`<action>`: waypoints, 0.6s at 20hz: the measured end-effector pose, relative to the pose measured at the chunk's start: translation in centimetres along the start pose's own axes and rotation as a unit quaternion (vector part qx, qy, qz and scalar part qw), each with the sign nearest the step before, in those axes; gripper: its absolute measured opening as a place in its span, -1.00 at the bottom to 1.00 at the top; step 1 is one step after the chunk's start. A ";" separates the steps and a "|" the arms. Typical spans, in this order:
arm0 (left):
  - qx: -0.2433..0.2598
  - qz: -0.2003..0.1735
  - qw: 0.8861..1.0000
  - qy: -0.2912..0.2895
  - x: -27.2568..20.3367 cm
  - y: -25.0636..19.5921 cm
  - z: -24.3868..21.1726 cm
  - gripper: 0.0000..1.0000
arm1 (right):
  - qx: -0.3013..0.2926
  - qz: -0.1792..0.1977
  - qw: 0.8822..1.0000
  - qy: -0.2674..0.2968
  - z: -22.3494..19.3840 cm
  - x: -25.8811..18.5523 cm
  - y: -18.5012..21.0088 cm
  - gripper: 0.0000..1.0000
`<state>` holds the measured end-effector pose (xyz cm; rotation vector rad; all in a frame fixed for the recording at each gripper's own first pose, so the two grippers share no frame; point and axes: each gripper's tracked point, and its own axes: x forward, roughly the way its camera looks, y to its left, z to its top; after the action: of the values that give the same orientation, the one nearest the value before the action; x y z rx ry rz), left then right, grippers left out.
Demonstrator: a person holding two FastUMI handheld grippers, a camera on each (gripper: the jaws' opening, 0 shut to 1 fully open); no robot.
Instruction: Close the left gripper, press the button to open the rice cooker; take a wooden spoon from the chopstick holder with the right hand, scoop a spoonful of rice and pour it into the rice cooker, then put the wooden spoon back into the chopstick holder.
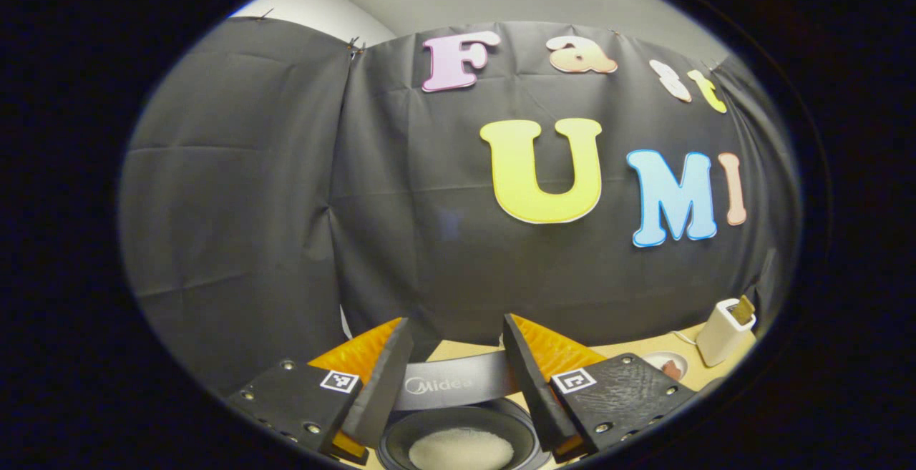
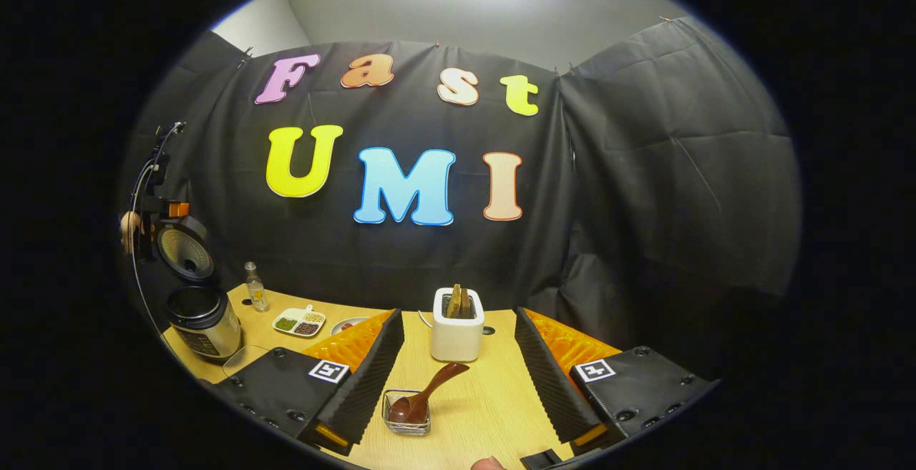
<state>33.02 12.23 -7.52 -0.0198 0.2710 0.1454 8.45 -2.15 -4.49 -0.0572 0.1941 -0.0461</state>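
In the left gripper view my left gripper (image 1: 456, 321) is open, right above the rice cooker (image 1: 401, 436). Its raised lid (image 1: 458, 384) shows between the fingers, and white rice (image 1: 461, 448) lies in the dark pot below. In the right gripper view the rice cooker (image 2: 204, 321) stands at the far left with its lid (image 2: 184, 248) up, and a hand holds the left gripper (image 2: 147, 216) over it. My right gripper (image 2: 458, 320) is open above the wooden table (image 2: 494, 398). The wooden spoon (image 2: 433, 385) leans bowl-down in a small wire holder (image 2: 406, 416) near my left finger.
A white box (image 2: 456, 327) with brown pieces standing in its slot sits mid-table; it is also at the far right as the white box (image 1: 723, 333). A small bottle (image 2: 254, 287), a divided dish (image 2: 300, 322) and a small plate (image 1: 669, 365) lie between it and the cooker.
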 end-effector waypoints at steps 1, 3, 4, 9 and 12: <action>0.001 0.001 1.000 0.004 -0.7 -0.2 -0.6 0.69 | 0.001 0.003 1.000 -0.001 0.0 0.0 -0.2 0.89; 0.005 0.004 1.000 0.010 -2.1 -0.7 -1.8 0.62 | 0.000 0.009 1.000 -0.003 0.1 -0.3 -0.7 0.96; 0.006 0.004 1.000 0.013 -2.8 -1.0 -2.3 0.62 | 0.000 0.011 1.000 -0.004 0.0 -0.4 -1.0 0.96; -0.002 0.005 0.999 0.037 -5.6 -2.0 -5.6 0.62 | 0.001 0.020 1.000 -0.004 -0.4 -1.2 -2.4 0.96; -0.005 0.005 0.999 0.046 -6.7 -2.4 -7.3 0.62 | 0.003 0.023 1.000 -0.002 -0.7 -1.6 -3.0 0.96</action>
<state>25.04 8.59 -12.70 -0.0345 0.3626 0.1553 6.57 -5.13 -4.69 -0.0470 0.1913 -0.0007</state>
